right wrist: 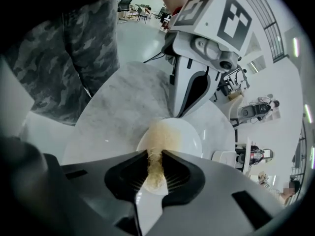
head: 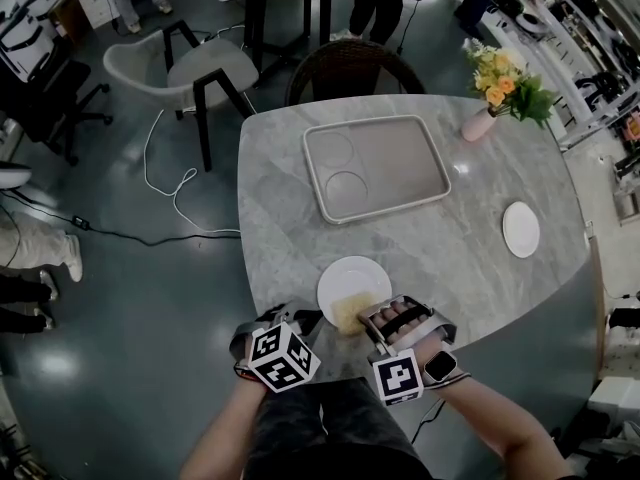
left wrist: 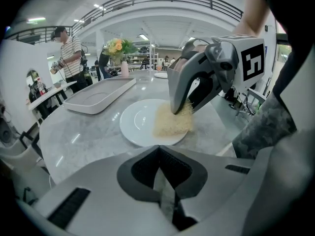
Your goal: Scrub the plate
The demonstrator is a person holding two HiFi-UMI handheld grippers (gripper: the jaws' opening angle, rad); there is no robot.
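The round white plate (head: 346, 274) sits on the grey stone counter (head: 440, 243), close to the near edge, right in front of the person. The right gripper (head: 371, 320) has its fingers squeezed tight on a yellow scratchy scrub pad (head: 353, 312). The pad lies on the near part of the plate. Most of the plate is ahead of those fingers and a bit to the left. I think the scrubbing should push that way. The left gripper (head: 304, 320) has its fingers closed on nothing. Its tips are just beside the plate's left rim, near enough to stop the plate from sliding.
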